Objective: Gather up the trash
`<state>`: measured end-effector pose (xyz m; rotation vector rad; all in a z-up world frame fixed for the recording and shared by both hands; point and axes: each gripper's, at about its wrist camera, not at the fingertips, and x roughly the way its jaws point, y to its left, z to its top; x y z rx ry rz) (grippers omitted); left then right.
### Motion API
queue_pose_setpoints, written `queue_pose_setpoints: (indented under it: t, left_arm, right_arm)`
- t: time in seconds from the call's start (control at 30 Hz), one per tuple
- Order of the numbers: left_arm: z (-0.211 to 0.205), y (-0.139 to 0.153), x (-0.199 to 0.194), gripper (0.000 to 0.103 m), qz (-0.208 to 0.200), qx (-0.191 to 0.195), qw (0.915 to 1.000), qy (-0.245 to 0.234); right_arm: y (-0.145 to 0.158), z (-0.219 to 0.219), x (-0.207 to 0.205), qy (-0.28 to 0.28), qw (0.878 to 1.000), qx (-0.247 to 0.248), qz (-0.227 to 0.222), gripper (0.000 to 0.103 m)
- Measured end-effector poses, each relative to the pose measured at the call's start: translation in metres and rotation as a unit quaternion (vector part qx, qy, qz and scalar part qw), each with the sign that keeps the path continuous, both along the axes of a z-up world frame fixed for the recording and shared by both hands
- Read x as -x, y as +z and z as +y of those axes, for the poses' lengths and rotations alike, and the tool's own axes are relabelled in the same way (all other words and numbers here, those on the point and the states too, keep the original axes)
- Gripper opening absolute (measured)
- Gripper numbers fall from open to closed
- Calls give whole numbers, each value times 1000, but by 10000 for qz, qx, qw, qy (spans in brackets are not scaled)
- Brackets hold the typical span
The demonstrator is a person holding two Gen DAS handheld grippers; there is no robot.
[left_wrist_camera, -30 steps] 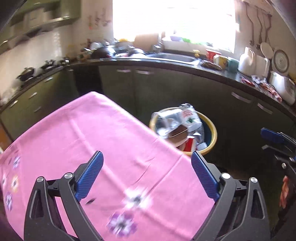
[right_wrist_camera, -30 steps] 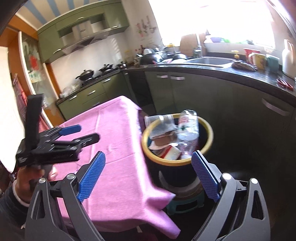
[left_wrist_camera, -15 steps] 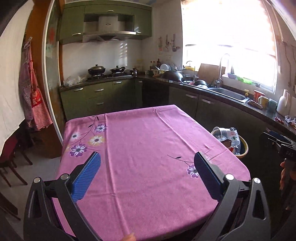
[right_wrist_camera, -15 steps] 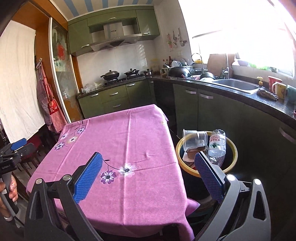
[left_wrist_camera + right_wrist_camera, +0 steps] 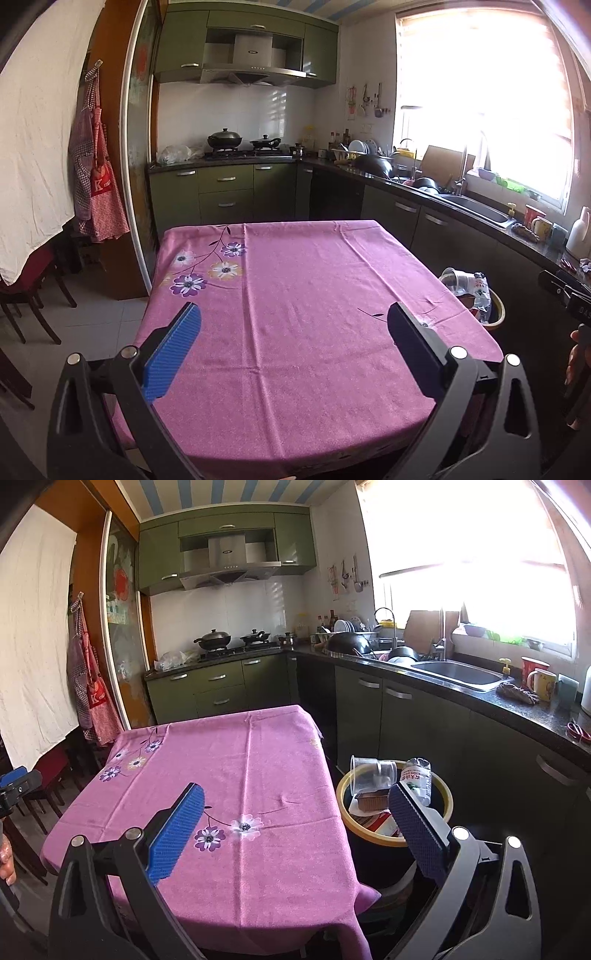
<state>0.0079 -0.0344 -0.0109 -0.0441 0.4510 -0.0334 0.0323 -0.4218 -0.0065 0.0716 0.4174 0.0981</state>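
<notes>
Here, left gripper [image 5: 291,332] and right gripper [image 5: 295,812] level over pink tablecloth [image 5: 314,295], fingers wide, empty.

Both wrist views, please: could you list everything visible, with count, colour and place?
tablecloth: one, pink with flowers, covering the table
trash bin: one, dark with yellow rim, right of the table
plastic cup: one, clear, lying atop the bin
water bottle: one, clear, in the bin
pots: two, black, on the stove
sink: one, steel, under the window
mugs: two, red and yellow, right of the sink
apron: one, red check, hanging left
left gripper: open, above the table
right gripper: open, over the table edge
</notes>
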Motion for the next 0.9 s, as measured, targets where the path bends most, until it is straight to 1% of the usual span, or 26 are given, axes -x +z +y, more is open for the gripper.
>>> queue_pose_setpoints:
  t: [0.9]
  left_arm:
    - [-3, 1, 5, 96, -15, -14, 10000, -90]
  right_arm:
    - [-2, 2, -3, 95, 9999, 61, 62, 98]
